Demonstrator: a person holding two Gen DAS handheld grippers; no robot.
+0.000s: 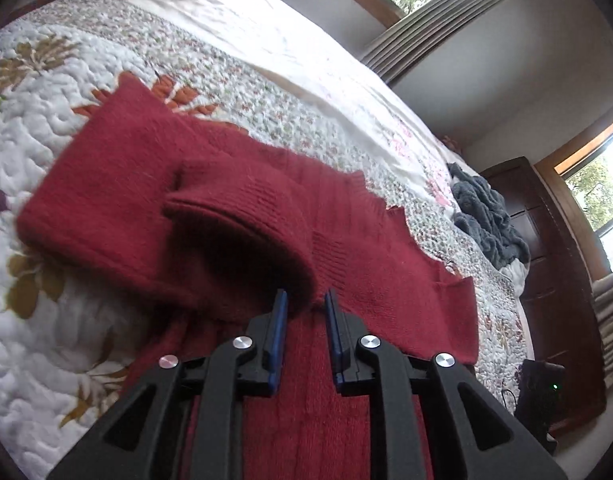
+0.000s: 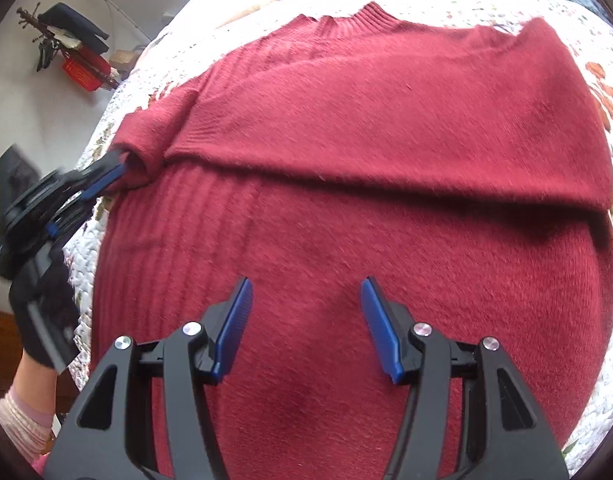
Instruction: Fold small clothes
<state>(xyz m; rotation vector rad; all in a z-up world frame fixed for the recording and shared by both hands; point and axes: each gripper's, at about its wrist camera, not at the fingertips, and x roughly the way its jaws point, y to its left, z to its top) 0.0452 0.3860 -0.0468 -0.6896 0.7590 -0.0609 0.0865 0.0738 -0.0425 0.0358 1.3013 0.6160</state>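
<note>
Fuzzy red ribbed sweater [image 2: 366,128]: left hand-held gripper [image 1: 305,304] pinches its cuff, right hand-held gripper [image 2: 306,292] gapes.

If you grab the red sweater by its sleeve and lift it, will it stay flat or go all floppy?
Probably floppy: the red sweater is soft, fuzzy knit, and its sleeve already lies draped in a loose fold. It would likely sag and unfold when lifted. It probably won't slip much, since the fuzzy knit should catch on the left gripper pads.

Dark red sweater [image 2: 366,128], white floral quilt [image 1: 46,92], grey blanket [image 1: 486,216]
</note>
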